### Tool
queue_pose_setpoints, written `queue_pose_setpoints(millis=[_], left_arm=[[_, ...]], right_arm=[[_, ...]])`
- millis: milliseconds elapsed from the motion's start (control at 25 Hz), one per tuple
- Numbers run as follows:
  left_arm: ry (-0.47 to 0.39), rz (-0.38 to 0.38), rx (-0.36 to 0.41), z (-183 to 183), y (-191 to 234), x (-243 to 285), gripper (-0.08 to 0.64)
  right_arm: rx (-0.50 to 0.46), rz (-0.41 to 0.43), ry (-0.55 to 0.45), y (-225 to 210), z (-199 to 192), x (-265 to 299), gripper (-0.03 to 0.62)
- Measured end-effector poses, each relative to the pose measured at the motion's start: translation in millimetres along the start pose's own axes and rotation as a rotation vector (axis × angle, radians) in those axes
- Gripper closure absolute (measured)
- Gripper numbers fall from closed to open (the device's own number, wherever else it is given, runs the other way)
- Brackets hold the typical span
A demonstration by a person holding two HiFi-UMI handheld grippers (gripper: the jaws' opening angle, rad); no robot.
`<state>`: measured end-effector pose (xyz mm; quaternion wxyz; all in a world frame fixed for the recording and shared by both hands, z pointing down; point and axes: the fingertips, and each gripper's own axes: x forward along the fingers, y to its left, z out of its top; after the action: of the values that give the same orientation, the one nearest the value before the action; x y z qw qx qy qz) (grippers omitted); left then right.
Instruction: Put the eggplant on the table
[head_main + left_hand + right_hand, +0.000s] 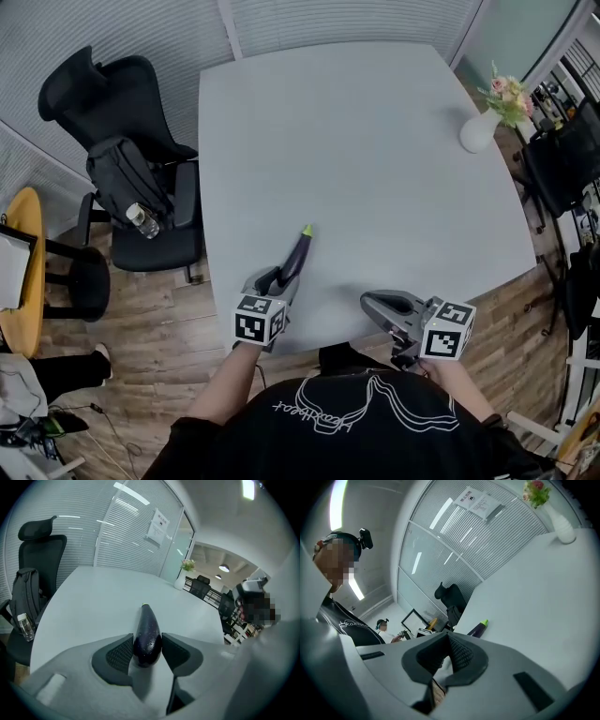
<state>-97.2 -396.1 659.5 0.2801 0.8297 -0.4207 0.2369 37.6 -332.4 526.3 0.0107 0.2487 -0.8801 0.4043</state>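
A dark purple eggplant (296, 255) with a green tip points away from me over the near edge of the white table (375, 169). My left gripper (281, 278) is shut on its thick end. In the left gripper view both pads press the sides of the eggplant (147, 632), and the left gripper (146, 651) tilts down toward the tabletop. I cannot tell whether the eggplant touches the table. My right gripper (380, 305) hovers at the table's near edge to the right, jaws together with nothing between them (447, 656). The eggplant (478, 628) also shows in the right gripper view.
A white vase with flowers (480, 129) stands at the table's far right corner. A black office chair holding a backpack and a bottle (131, 178) is left of the table. A yellow round table (23, 272) is further left; another dark chair (562, 169) is at the right.
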Motion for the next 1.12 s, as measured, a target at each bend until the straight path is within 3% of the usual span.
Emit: queue_pose_setpoints(millis=[440,680,920,1120], left_arm=[[-0.005,0.011,0.041,0.1,-7.3,6.5,0.365],[-0.005,-0.011,0.003,1.1,-9.6,8.6,0.365],[-0.023,-0.039,-0.02,3.4,-14.0,6.0,0.321],[-0.042,-0.045,-0.013,7.9,-20.1,-7.6,0.314]], right_arm=[[0.02,0.006,-0.014,-5.7,-7.5,-9.4,0.583],[0.029,0.006,-0.019,-3.4,-12.0,-11.8,0.583],[0.028,0.002,-0.023,-0.1,-14.8,-14.6,0.583],[0.03,0.011,-0.02,7.8,-18.7,-13.1,0.583]])
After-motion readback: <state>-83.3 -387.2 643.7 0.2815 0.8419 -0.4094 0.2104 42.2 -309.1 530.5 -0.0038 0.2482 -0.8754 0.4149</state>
